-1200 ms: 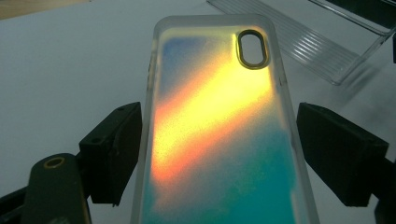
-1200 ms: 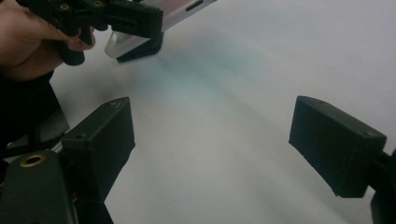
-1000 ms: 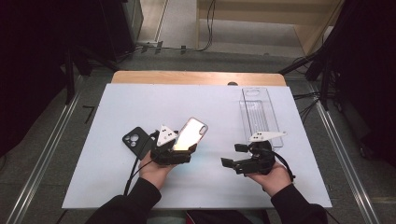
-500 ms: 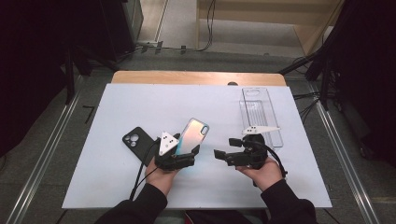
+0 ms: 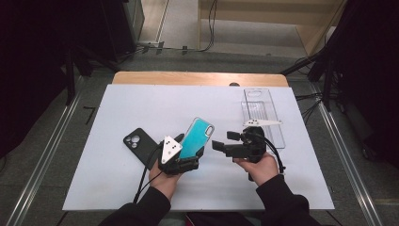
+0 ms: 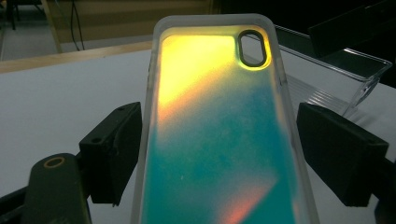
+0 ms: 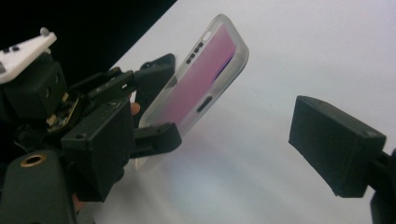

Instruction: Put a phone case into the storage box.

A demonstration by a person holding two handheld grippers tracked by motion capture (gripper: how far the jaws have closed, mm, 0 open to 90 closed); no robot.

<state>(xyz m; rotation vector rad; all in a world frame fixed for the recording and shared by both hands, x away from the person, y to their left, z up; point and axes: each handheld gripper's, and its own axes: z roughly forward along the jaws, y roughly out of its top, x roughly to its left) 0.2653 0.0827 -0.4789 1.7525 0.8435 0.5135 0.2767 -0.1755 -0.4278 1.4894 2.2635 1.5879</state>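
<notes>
My left gripper [image 5: 190, 153] is shut on the lower end of an iridescent phone case [image 5: 196, 135], which it holds tilted up off the white table [image 5: 117, 103]. In the left gripper view the case [image 6: 219, 140] glows teal and yellow between the two black jaws, its camera cutout at the top. My right gripper [image 5: 225, 141] is just right of the case and points left at it, open, with nothing between its fingers. The right gripper view looks past its own open jaws [image 7: 215, 154] at the case [image 7: 196, 79], which looks pink there, and at the left gripper clamping it.
A black phone [image 5: 138, 142] lies camera side up on the table, left of my left hand. A clear plastic tray [image 5: 261, 106] rests at the back right. A wooden strip [image 5: 197, 78] runs along the far edge.
My right gripper has moved left and a little away from me, closer to the held case. The case has tipped slightly, so its colour changed from pale to teal.
</notes>
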